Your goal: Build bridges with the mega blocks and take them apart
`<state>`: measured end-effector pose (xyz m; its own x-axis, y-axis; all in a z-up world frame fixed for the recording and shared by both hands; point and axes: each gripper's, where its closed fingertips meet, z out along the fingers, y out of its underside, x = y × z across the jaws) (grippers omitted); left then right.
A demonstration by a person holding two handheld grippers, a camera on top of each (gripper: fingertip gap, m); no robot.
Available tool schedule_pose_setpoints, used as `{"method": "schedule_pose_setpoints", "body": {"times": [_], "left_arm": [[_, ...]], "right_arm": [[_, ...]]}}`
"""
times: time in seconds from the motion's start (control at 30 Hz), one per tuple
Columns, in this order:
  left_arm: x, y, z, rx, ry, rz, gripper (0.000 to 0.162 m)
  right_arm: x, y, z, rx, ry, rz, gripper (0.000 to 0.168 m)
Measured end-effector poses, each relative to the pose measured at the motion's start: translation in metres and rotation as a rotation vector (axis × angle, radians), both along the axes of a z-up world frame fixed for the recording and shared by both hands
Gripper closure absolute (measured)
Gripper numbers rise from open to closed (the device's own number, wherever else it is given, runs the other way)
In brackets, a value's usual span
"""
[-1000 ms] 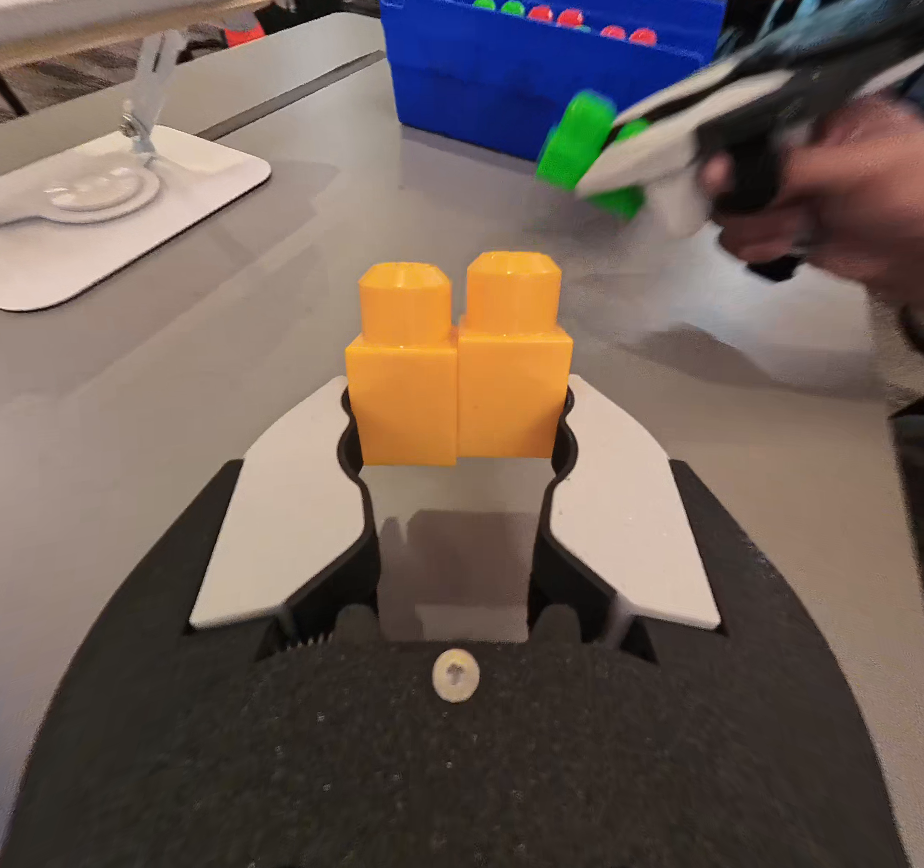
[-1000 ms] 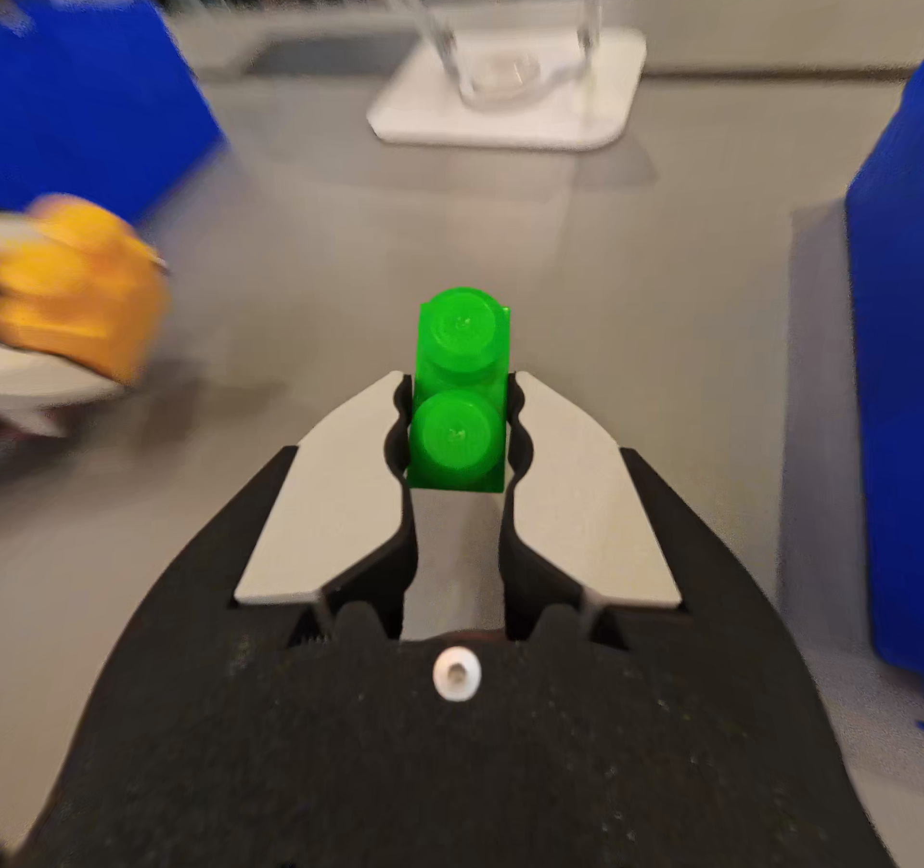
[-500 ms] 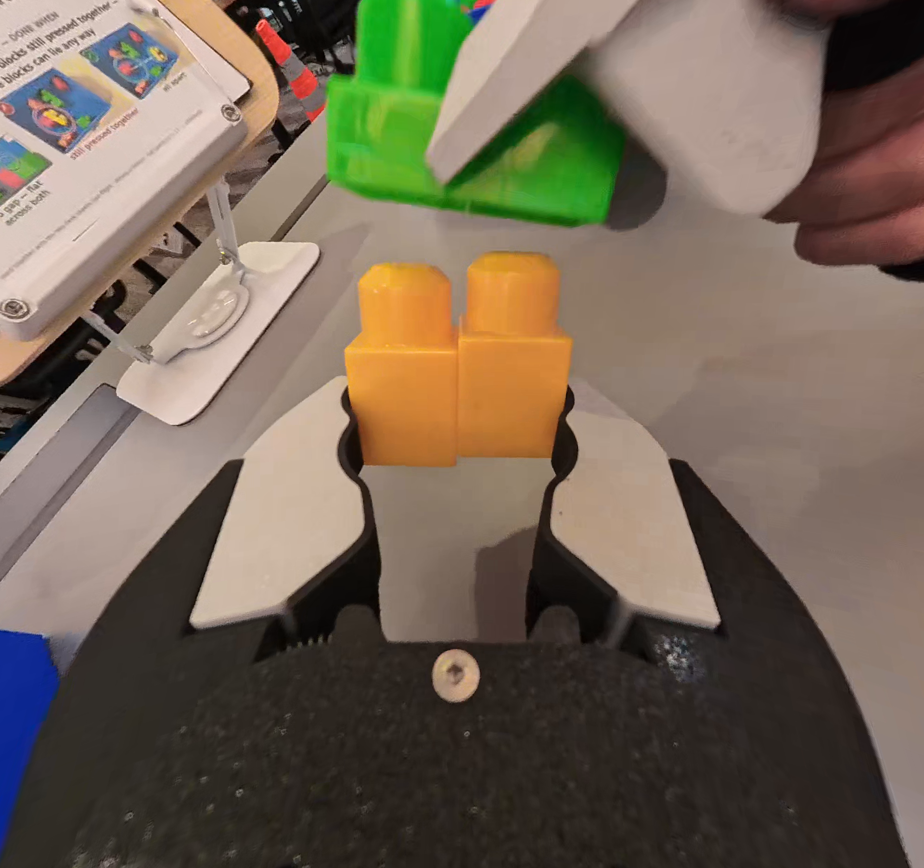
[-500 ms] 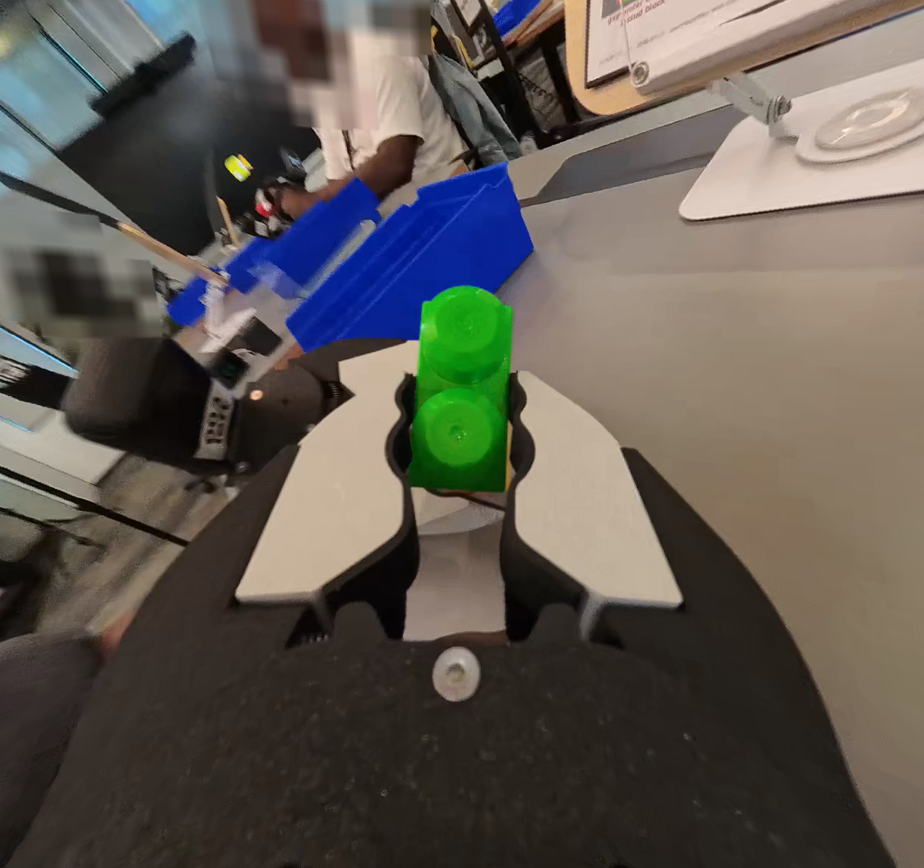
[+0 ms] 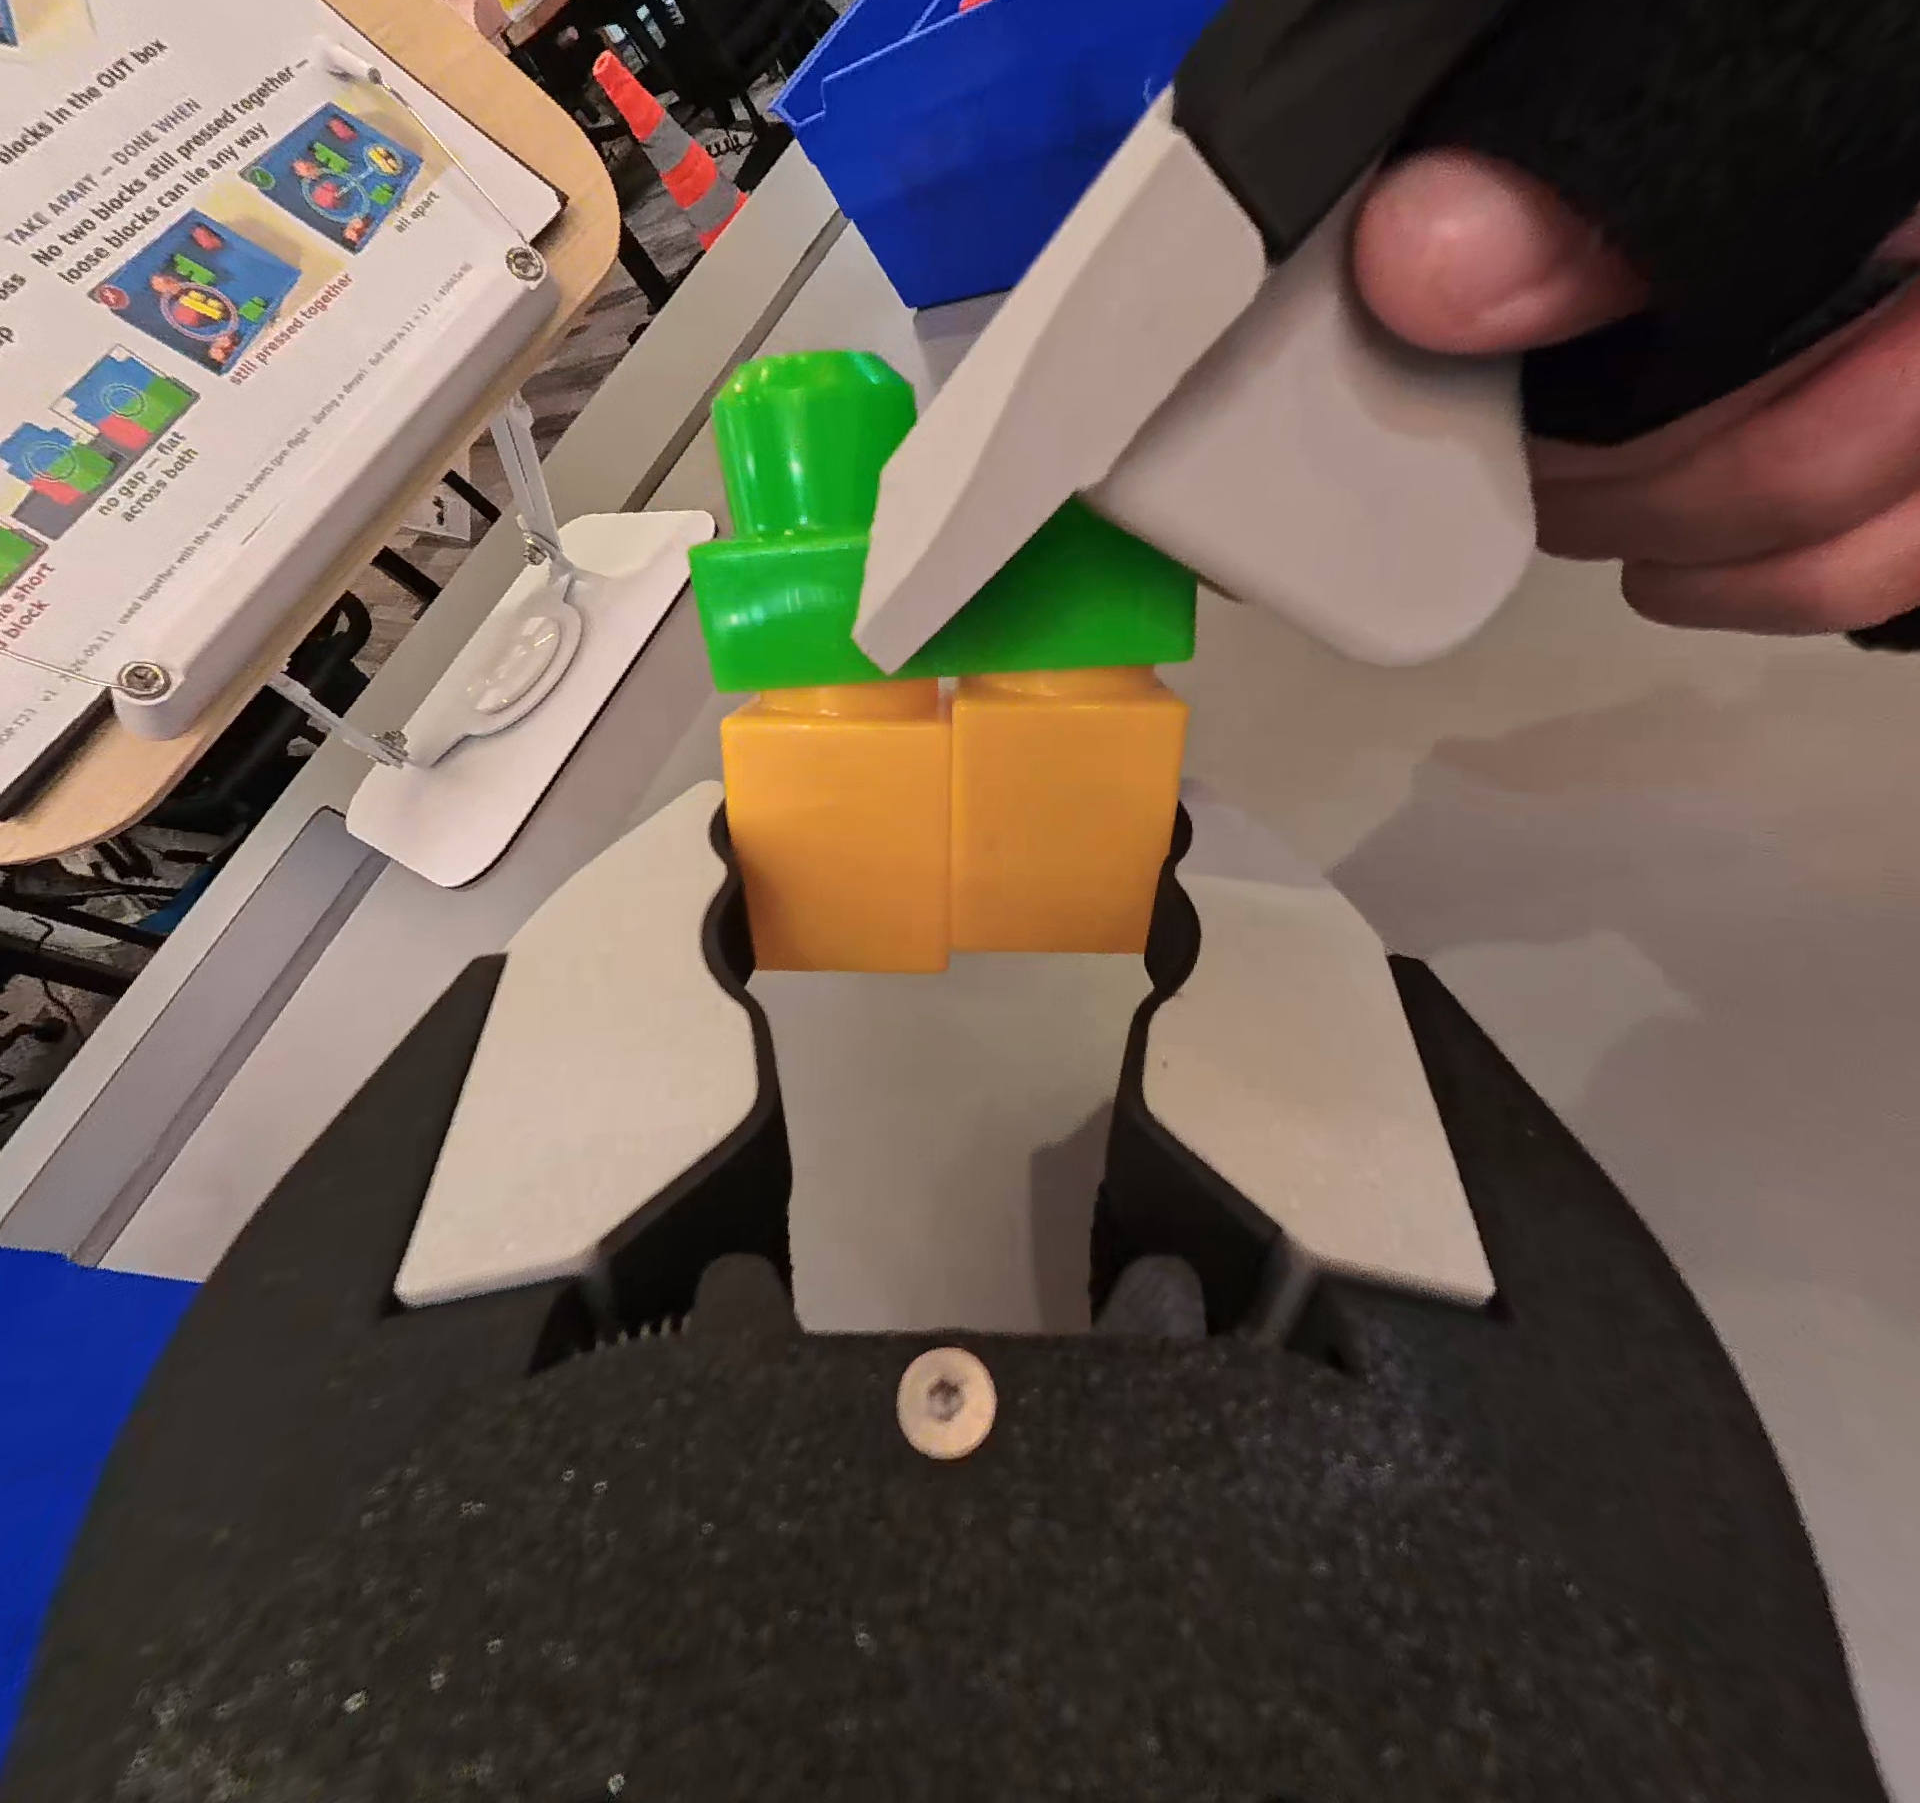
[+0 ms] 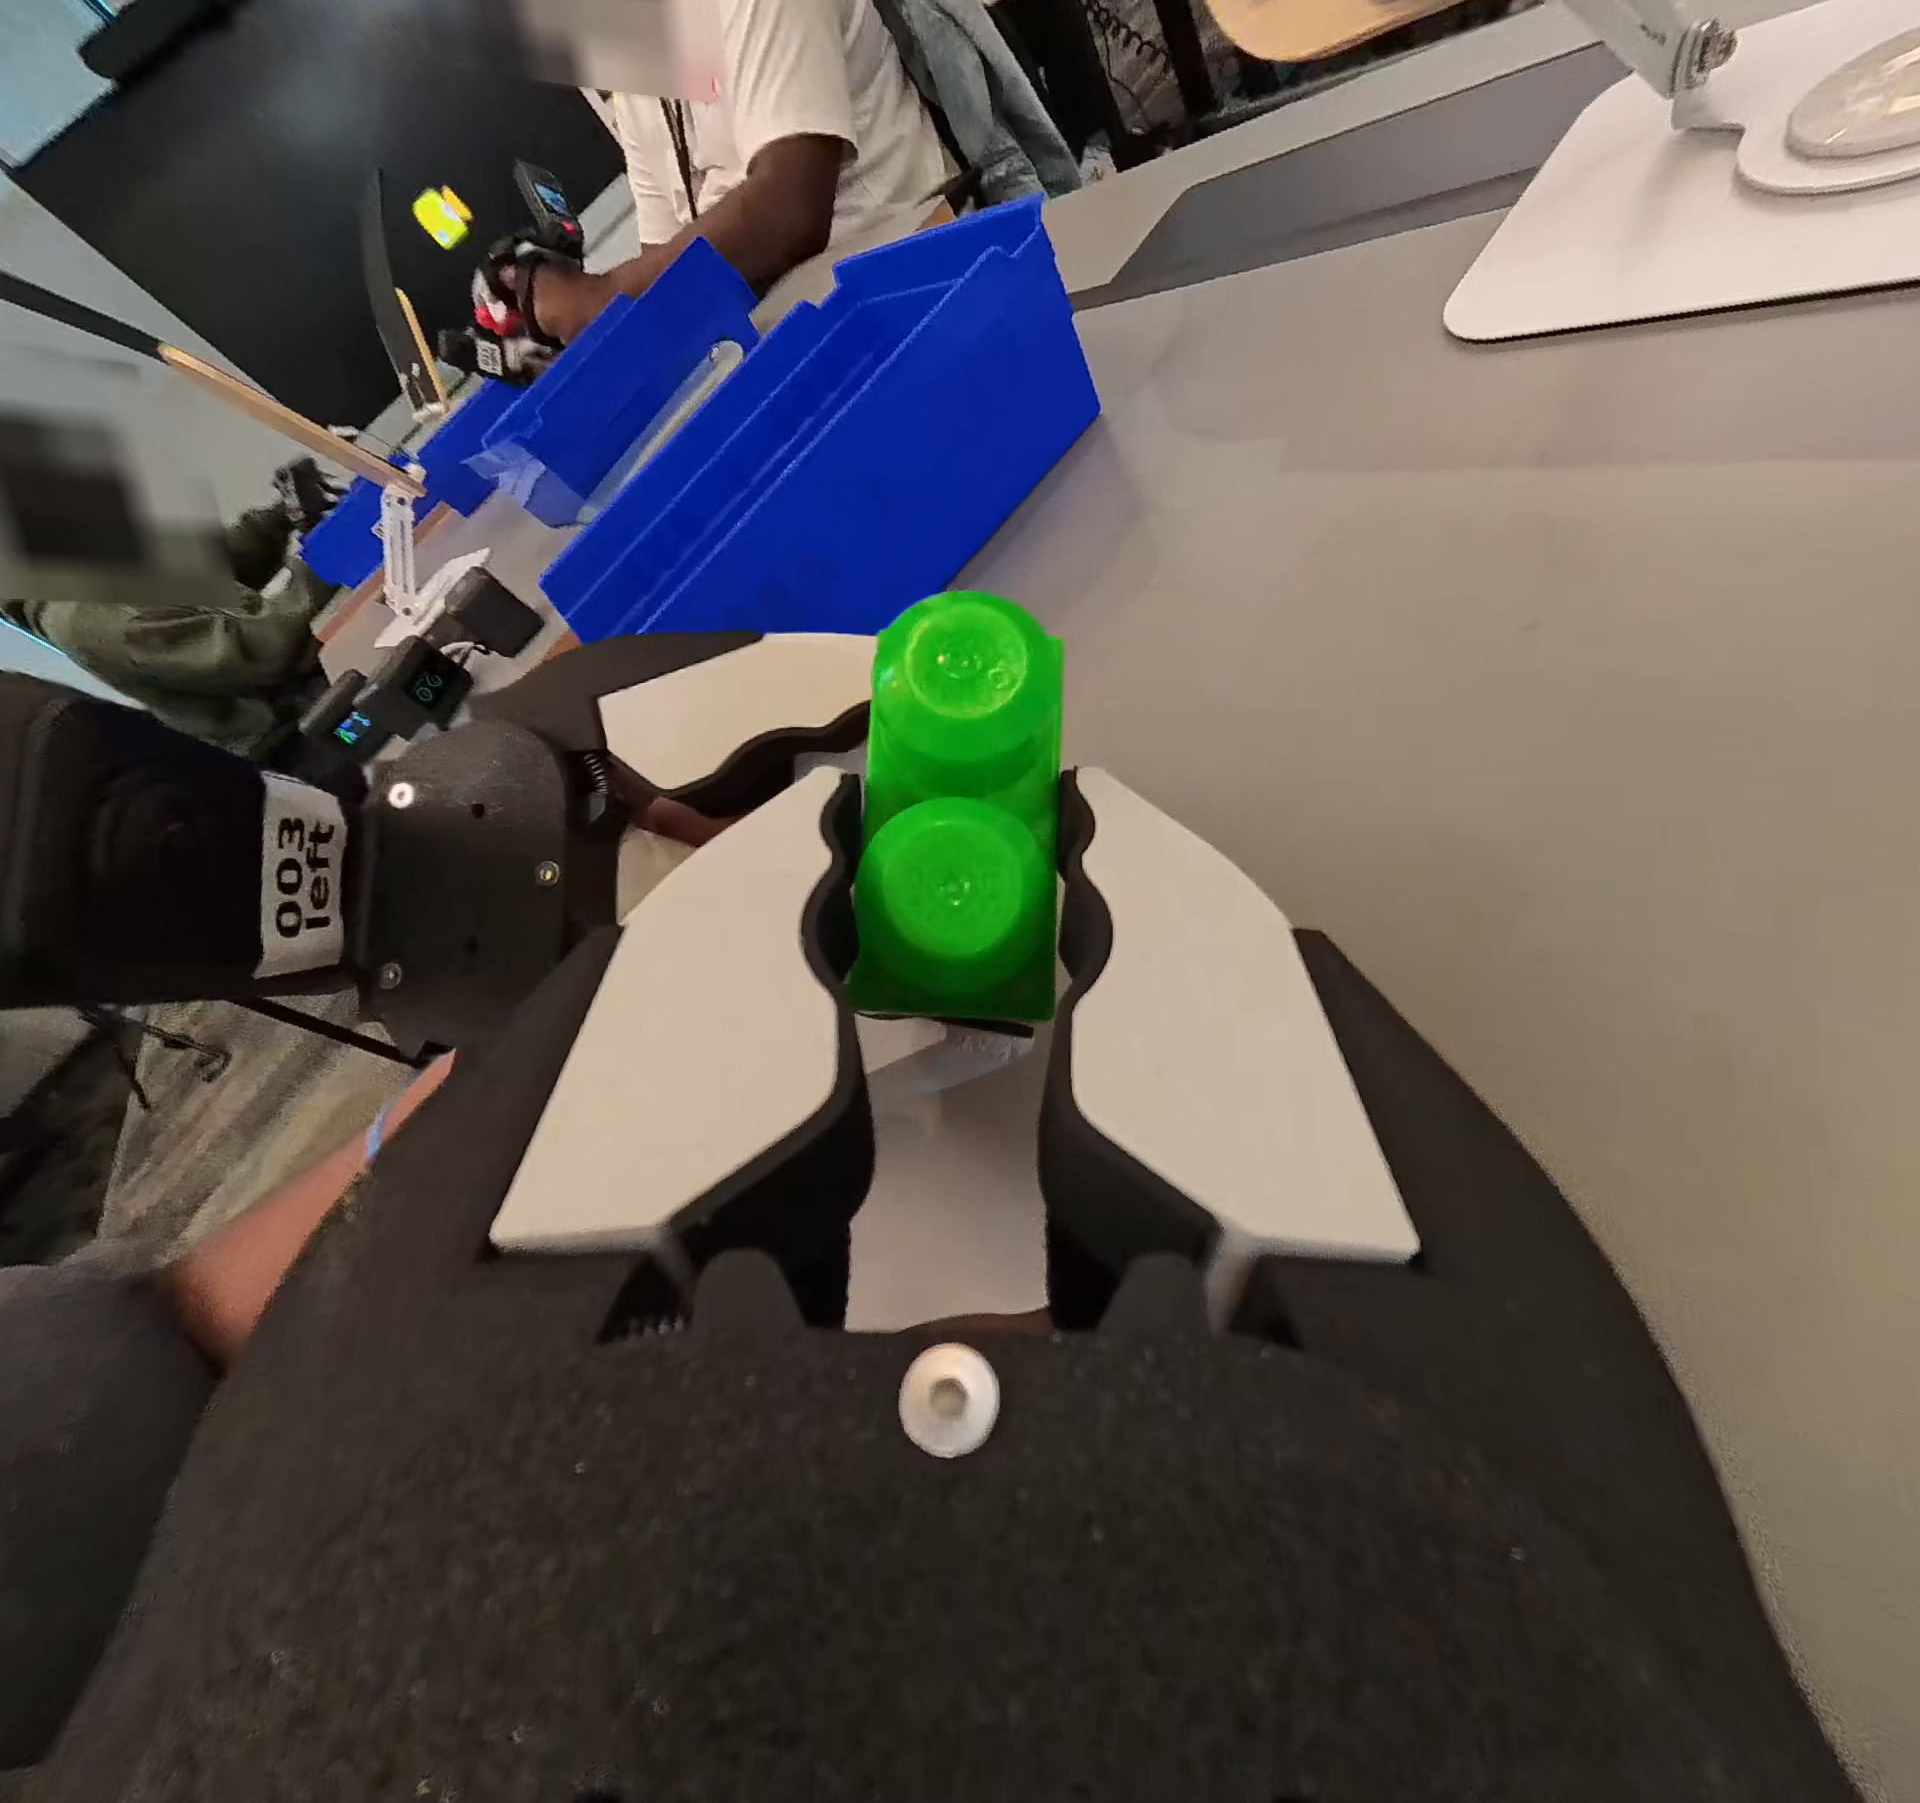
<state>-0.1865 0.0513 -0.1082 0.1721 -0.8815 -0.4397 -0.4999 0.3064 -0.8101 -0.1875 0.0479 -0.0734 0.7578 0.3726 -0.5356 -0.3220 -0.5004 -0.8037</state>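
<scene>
- We are pinching two yellow blocks (image 5: 951, 818) side by side, studs up, in the left gripper (image 5: 951, 880), above the grey table (image 5: 1558, 922)
- We are clamping the green two-stud block (image 6: 961, 818) in the right gripper (image 6: 956, 880)
- Half a second ago the green block was hovering above; now it is sitting across both yellow blocks' studs
- We are judging the bridge nearly joined, though a sliver of stud is showing, so it needs pressing home
</scene>
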Motion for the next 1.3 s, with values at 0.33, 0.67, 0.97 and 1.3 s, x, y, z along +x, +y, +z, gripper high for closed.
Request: {"method": "schedule_pose_setpoints", "body": {"times": [0.33,0.67,0.97,1.3], "left_arm": [[0.007,0.001,-0.003,-0.021,-0.002,0.022,0.088],[0.007,0.004,-0.004,-0.016,0.024,0.036,0.088],[0.016,0.005,0.007,-0.002,-0.010,0.005,0.086],[0.001,-0.016,0.040,-0.663,-0.287,-0.106,0.082]], "right_arm": [[0.003,0.003,-0.005,0.031,0.087,-0.017,0.131],[-0.001,0.005,-0.012,0.023,0.066,0.004,0.131],[-0.002,0.008,-0.011,0.015,0.155,0.054,0.132],[0.032,-0.006,0.021,0.178,0.363,0.201,0.133]]}}
